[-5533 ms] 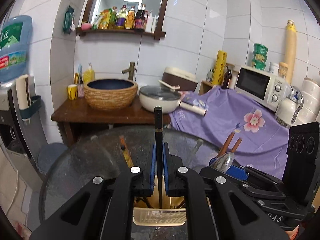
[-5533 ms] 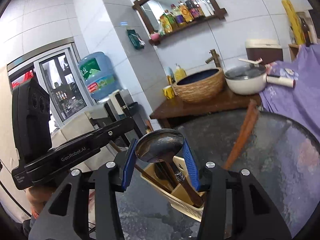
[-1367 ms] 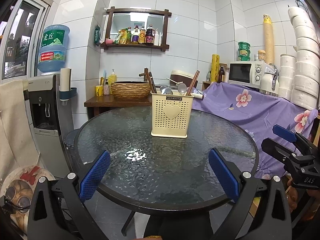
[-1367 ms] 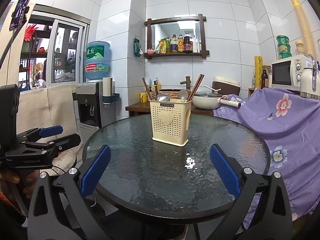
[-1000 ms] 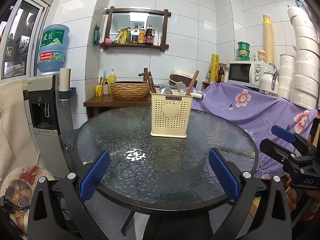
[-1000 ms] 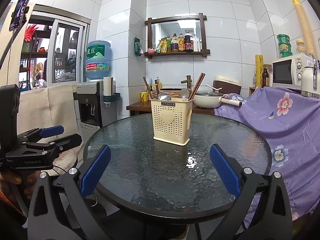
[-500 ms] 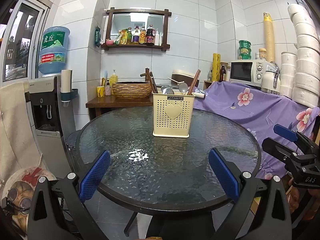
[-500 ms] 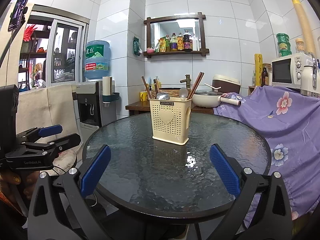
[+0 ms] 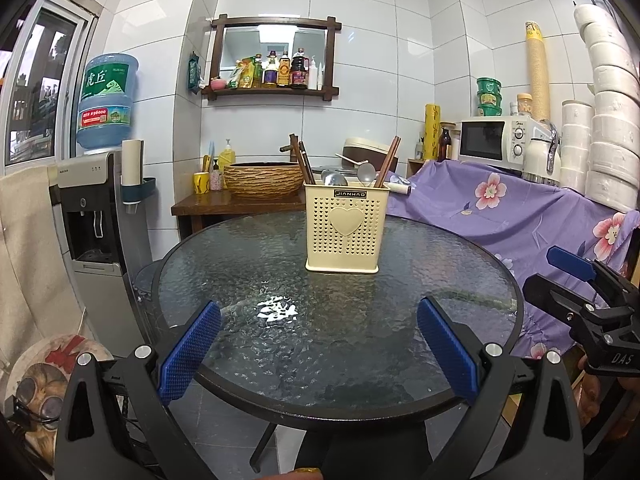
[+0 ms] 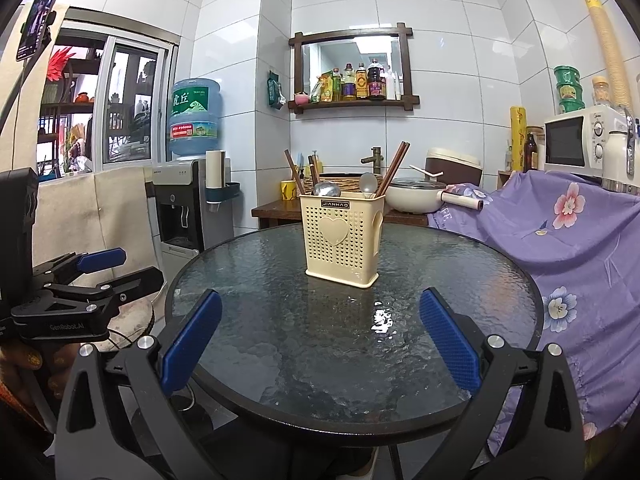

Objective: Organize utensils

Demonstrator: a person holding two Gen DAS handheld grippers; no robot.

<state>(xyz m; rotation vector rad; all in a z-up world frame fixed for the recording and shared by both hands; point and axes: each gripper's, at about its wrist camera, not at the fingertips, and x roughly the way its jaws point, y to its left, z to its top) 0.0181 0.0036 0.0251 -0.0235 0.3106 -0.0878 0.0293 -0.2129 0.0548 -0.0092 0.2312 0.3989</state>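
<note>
Here the cream utensil holder [image 9: 345, 229] stands upright a little past the middle of the round glass table [image 9: 280, 344], its heart-marked face turned toward both cameras. Brown chopsticks [image 9: 387, 162] stick up out of it, one pair leaning left and another leaning right, their long axes running steeply upward and fanning apart at the tips. Two metal spoons [image 9: 366, 169] stand bowl-up between them.

The left gripper [image 9: 318, 348] hangs over the near rim of the table with its blue pads spread wide and nothing between them. The right gripper [image 10: 320, 340] is likewise spread wide and empty, well short of the holder.

The left wrist view catches the right gripper at its right edge, held in a hand [image 9: 592, 384], and a tall stack of white bowls [image 9: 612, 120] beside the microwave [image 9: 494, 140]. The right wrist view instead shows the holder's side handle slot [image 10: 377, 221], the left gripper at its left edge, a window [image 10: 120, 108], and a phone on a stand [image 10: 38, 16] in the top corner.

The glass top is textured and dark-rimmed, with a bright glare patch [image 9: 276, 307]. Behind it stand a water dispenser [image 9: 96, 216], a wooden counter with a woven basin [image 9: 262, 179], a wall shelf of bottles [image 9: 276, 76] on white tiles, and a purple flowered cloth [image 9: 520, 216] to the right.
</note>
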